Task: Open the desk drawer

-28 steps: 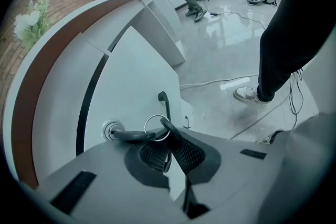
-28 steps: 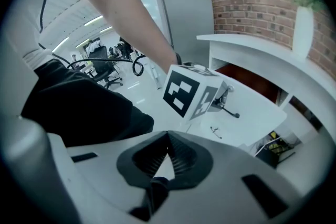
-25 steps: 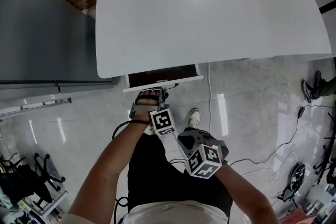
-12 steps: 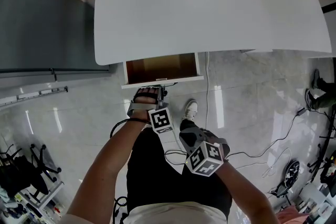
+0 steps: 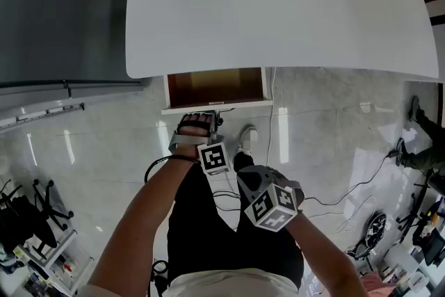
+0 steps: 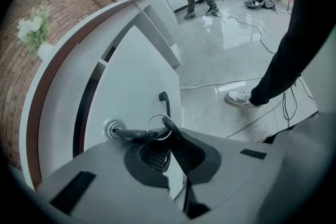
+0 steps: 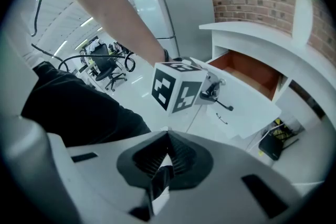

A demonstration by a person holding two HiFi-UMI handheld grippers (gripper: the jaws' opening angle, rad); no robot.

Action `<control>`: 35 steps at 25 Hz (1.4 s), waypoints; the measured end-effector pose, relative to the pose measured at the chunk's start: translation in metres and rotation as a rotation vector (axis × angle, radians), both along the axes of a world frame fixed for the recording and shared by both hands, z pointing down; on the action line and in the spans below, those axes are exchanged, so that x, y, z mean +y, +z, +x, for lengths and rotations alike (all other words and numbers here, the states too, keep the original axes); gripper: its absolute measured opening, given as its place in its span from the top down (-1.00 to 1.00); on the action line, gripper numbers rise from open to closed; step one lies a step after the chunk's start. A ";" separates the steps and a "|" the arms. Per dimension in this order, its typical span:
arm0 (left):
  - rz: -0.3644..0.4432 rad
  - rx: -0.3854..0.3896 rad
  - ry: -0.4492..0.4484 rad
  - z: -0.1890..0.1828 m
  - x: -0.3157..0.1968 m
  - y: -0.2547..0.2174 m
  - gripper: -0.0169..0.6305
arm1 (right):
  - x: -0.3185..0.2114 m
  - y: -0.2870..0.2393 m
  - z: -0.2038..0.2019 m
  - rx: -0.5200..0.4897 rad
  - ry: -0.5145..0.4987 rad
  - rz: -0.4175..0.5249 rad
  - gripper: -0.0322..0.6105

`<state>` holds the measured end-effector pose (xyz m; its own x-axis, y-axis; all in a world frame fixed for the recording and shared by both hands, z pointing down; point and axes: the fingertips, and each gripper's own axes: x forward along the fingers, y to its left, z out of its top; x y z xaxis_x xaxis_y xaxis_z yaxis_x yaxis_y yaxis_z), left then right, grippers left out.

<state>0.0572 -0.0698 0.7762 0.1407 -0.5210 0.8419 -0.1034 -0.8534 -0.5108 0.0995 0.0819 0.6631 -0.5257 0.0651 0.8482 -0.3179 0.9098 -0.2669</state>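
Left gripper point(image 6: 164, 132) is clamped shut on the key point(image 6: 134, 134) in the drawer point(image 5: 217, 106) lock, probably as the pull, since the handle point(image 6: 167, 106) is tiny. The drawer sits partly out under the desk point(image 5: 278, 17). Right gripper point(image 7: 167, 159) hangs back idle, jaws together, empty. Count: one drawer, one key, one key ring point(image 6: 158, 114), two grippers.

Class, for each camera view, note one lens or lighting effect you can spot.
Head view: lights glare as bright streaks on the glossy pale marble floor. Left gripper view: the wide-angle lens bows the white drawer front into curves, corners black. Right gripper view: same black corners and bowed edges.
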 end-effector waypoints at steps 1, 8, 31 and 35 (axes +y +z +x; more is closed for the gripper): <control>0.002 0.006 0.000 0.001 0.000 -0.001 0.91 | -0.001 0.000 0.000 0.002 0.000 -0.003 0.85; -0.016 0.046 0.007 -0.001 0.004 -0.005 0.91 | -0.004 0.003 -0.007 0.017 -0.037 -0.019 0.85; -0.020 0.017 -0.050 -0.026 0.028 0.011 0.92 | -0.011 0.008 -0.007 0.014 -0.089 -0.046 0.85; -0.029 0.029 -0.124 -0.036 0.027 0.011 0.92 | -0.010 0.010 -0.004 0.016 -0.086 -0.052 0.85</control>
